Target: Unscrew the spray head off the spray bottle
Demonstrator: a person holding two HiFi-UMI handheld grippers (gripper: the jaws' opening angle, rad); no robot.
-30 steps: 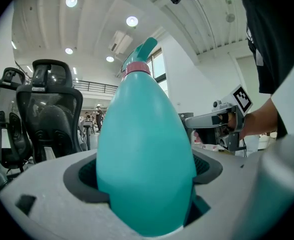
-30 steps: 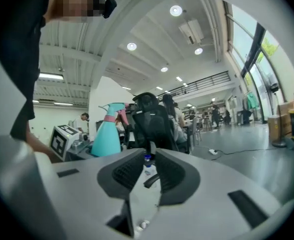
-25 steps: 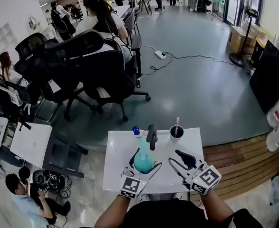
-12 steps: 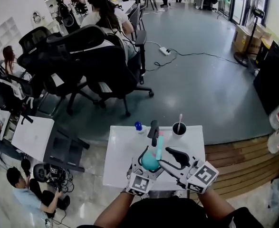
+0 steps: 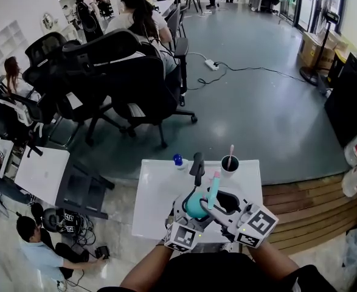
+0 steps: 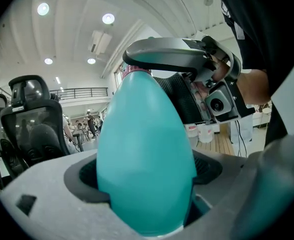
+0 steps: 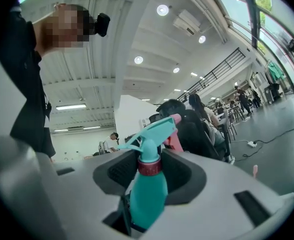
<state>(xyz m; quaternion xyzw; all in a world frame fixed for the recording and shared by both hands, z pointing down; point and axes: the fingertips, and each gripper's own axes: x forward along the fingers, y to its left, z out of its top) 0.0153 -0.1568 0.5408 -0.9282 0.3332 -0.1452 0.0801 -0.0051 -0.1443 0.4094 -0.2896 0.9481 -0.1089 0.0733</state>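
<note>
I see a teal spray bottle (image 7: pixel 148 199) with a dark red collar (image 7: pixel 149 166), and its spray head (image 7: pixel 149 134) is teal with a pink tip. The surface (image 5: pixel 157 193) is white and carries a black cup (image 5: pixel 229 166) with a pink stick (image 5: pixel 230 152) and a small blue item (image 5: pixel 177 160). The floor (image 5: pixel 257 114) is grey-blue.

Premises: open-plan office. Evidence: black swivel chairs (image 5: pixel 129 72) grouped on a grey floor (image 5: pixel 257 120); people (image 5: pixel 135 17) seated at desks to the rear; a power strip (image 5: pixel 212 65) with trailing cable; cardboard boxes (image 5: pixel 312 50) along one side; recessed ceiling lights (image 7: pixel 162 10); a mezzanine railing (image 7: pixel 222 66).
</note>
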